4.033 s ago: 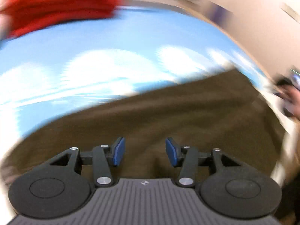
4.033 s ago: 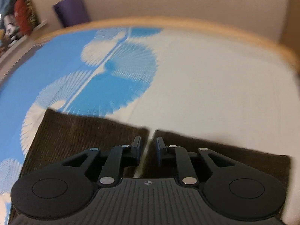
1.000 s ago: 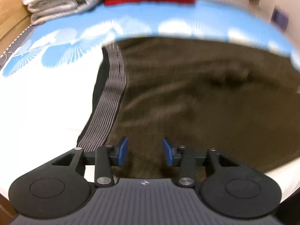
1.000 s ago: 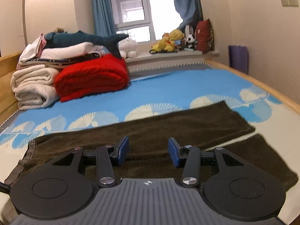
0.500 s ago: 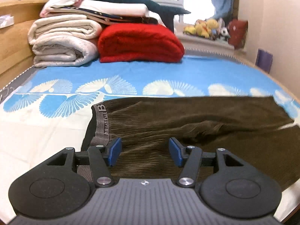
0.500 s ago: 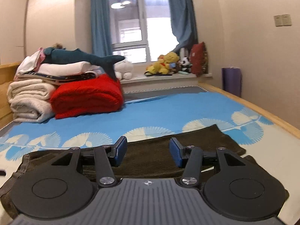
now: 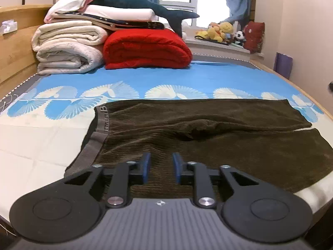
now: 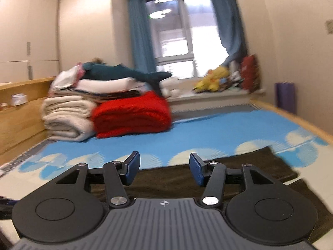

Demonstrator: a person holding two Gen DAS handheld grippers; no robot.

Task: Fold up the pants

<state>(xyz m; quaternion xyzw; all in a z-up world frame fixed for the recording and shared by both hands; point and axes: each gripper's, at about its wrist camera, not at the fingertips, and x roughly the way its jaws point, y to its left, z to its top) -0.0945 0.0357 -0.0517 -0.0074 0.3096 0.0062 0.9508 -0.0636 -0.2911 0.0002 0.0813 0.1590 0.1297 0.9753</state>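
Observation:
Brown corduroy pants (image 7: 208,129) lie flat across the bed, with the grey waistband (image 7: 102,123) at the left and both legs stretching right, a slim gap between them. My left gripper (image 7: 160,167) hovers over the near edge of the pants beside the waistband. Its jaws are closing to a narrow gap, and no fabric is pinched between the blue pads. My right gripper (image 8: 164,170) hangs above the pants (image 8: 239,162) farther along the legs. Its jaws are opening wide with nothing between them. In the blurred right wrist view, the gripper body hides most of the pants.
The blue and white sheet (image 7: 145,79) covers the bed. At its far end are rolled white blankets (image 7: 68,48), a folded red blanket (image 7: 145,50) and a shark plush (image 7: 145,4). A wooden headboard (image 7: 14,41) runs along the left. Plush toys (image 7: 220,31) sit on the window sill.
My left gripper has pulled back and tilted up, so the whole pants show, and its jaws have narrowed. The right view has tilted up towards the window; its jaws stand slightly wider.

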